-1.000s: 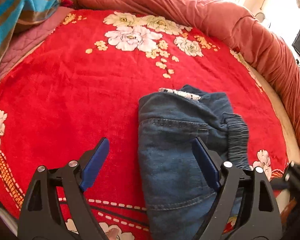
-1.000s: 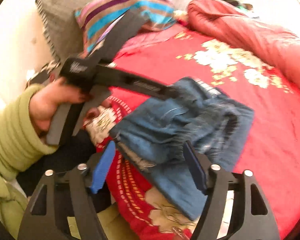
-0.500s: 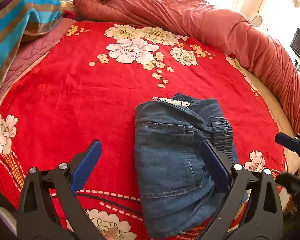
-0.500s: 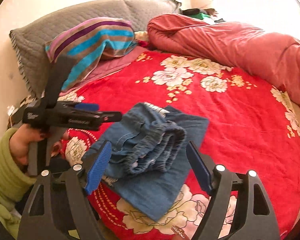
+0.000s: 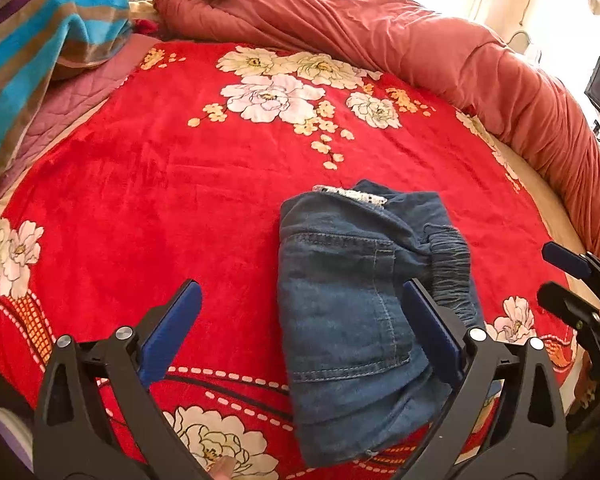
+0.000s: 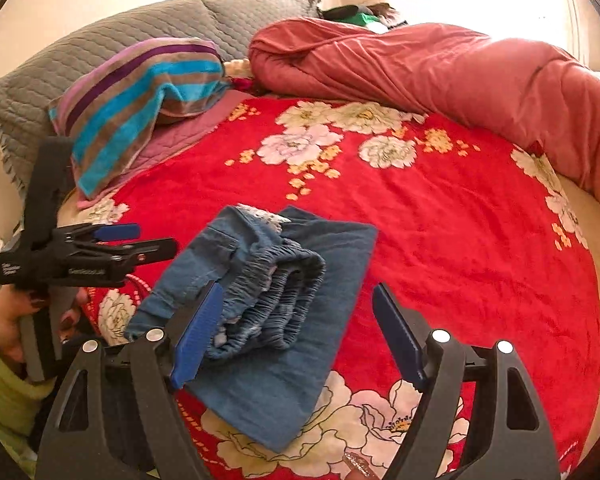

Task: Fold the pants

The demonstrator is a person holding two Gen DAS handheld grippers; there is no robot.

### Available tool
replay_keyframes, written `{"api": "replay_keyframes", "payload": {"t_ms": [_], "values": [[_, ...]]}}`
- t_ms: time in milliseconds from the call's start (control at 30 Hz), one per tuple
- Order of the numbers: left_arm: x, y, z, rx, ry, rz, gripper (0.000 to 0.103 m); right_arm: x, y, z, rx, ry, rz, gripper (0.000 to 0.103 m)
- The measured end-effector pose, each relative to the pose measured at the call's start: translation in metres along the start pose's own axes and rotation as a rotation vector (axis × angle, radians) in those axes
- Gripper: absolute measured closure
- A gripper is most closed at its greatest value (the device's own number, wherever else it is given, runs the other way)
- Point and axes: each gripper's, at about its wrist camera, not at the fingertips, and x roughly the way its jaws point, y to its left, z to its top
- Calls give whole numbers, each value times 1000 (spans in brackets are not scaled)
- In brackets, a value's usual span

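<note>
**Pants look basically folded, both grippers hanging back**

Nearest the cameras, both tools are off the cloth. Left gripper (image 5: 300, 332) has its jaws spread about as wide as they go, nothing pinched, just hovering over the near-left part of the bundle. Right gripper (image 6: 298, 338) is wide open too, also holding nothing, its left finger over the elastic waistband.

Just past them, the denim pants (image 5: 352, 304) sit in a compact folded stack near the front edge of the red floral blanket (image 5: 160, 168), waistband bunched on top. My guess: the folding's done, or needs one last tidy-up, pressing that puffy waistband flat or squaring the edges.

Further back, a striped towel (image 6: 140, 92) on the left, a rolled reddish comforter (image 6: 440, 68) along the far right, a grey pillow (image 6: 60, 64) behind. All well clear, nothing's blocking.
</note>
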Motion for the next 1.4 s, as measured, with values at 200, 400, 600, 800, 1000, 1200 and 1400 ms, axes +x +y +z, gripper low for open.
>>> {"api": "replay_keyframes", "payload": {"t_ms": [200, 400, 600, 800, 1000, 1200, 1400], "values": [[6, 4, -4, 3, 16, 10, 10, 20, -9, -3, 40, 55, -33, 27], [13, 7, -6, 2, 32, 20, 10, 33, -24, -8, 99, 103, -56, 27], [20, 9, -9, 0, 50, 29, 10, 51, -31, -14, 134, 164, -66, 27], [32, 11, -14, -3, 78, 32, 10, 73, -35, -22, 181, 224, -41, 27], [42, 12, -16, -8, 97, 30, 10, 88, -40, -26, 215, 259, -22, 27], [44, 14, -17, -18, 101, 22, 10, 81, -42, -23, 226, 229, -18, 27], [46, 10, -17, -19, 103, 10, 10, 84, -43, -18, 225, 226, -14, 27]]}}
